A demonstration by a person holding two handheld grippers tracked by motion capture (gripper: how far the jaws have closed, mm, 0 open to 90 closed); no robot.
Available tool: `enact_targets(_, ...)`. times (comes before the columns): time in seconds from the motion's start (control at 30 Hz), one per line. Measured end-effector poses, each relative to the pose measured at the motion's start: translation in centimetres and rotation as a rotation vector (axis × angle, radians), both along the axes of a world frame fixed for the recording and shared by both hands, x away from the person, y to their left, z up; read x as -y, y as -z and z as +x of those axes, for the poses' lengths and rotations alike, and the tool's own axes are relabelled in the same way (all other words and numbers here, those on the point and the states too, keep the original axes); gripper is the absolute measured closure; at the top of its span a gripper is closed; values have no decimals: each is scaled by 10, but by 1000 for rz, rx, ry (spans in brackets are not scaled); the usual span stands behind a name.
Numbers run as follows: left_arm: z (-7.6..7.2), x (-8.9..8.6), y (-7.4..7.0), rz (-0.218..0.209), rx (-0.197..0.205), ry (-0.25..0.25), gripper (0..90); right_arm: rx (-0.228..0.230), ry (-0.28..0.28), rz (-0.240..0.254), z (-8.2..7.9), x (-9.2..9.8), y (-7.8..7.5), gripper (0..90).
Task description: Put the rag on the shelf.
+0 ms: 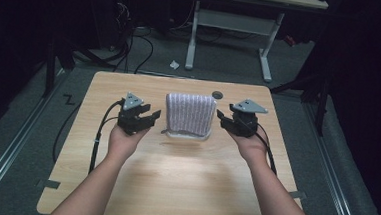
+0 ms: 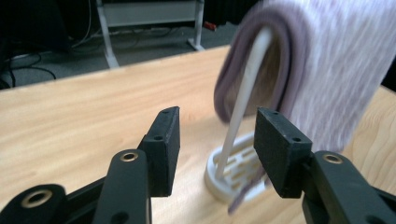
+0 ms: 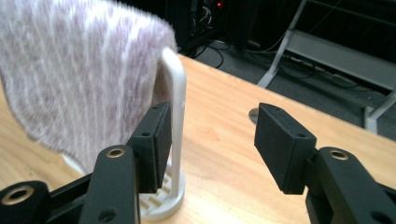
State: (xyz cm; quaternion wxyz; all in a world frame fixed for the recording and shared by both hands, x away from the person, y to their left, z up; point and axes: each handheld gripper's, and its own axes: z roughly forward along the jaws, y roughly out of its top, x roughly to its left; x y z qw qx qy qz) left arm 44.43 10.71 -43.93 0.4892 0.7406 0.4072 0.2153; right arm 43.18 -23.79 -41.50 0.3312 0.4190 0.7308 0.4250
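High view: we hold left tool point(image 1: 150, 117) & right tool point(image 1: 224, 117) either side of towel point(image 1: 190, 113) draped on rack mid-table point(image 1: 174, 171), prob. to grab both edges. Left gripper view: jaws apart, empty, rack point(image 2: 233, 170) ahead. Right gripper view: same, apart.

A striped purple-and-white towel point(image 1: 190, 113) hangs folded over a white upright rack point(image 2: 243, 98) whose slotted base point(image 3: 156, 200) rests near the table's point(image 1: 183, 187) far edge, centred.
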Motion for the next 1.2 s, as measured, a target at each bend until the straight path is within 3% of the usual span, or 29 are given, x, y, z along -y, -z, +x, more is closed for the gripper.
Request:
enact_targets(0.23,-16,0,24,30,-35,36,508,-39,4,9,-12,7,22,473)
enact_targets(0.27,-25,-1,32,20,-43,46,507,-50,6,7,-19,11,32,472)
enact_targets(0.3,-25,-1,32,20,-43,46,506,-62,4,5,-22,12,37,470)
enact_targets(0.4,-42,-3,51,52,-69,64,504,-77,7,-11,-35,15,53,467)
enact_targets(0.43,-42,-3,51,52,-69,64,501,-82,1,-21,-39,16,58,465)
enact_targets(0.47,-54,-5,61,57,-83,75,500,-91,1,-26,-47,17,65,461)
enact_targets(0.57,-70,-9,82,70,-130,93,497,-105,-5,-37,-64,19,80,459)
enact_targets(0.63,-83,-14,90,72,-126,96,498,-113,-9,-41,-78,20,88,457)
enact_targets(0.73,-105,-24,90,31,-161,88,491,-115,-6,-39,-98,24,96,444)
enact_targets(0.8,-120,-28,84,54,-150,69,480,-84,15,-14,-118,30,105,492)
enact_targets(0.87,-130,-32,86,70,-148,61,480,-112,-4,-12,-128,33,109,463)
enact_targets(0.93,-133,-34,91,96,-157,56,482,-107,-1,-51,-130,34,111,472)
enact_targets(1.03,-130,-36,94,75,-189,39,481,-142,3,1,-125,37,111,466)
enact_targets(1.1,-130,-38,93,49,-191,36,481,-142,1,-2,-123,36,111,466)
enact_targets(1.2,-131,-38,92,51,-181,38,464,-153,-7,-6,-122,35,113,466)
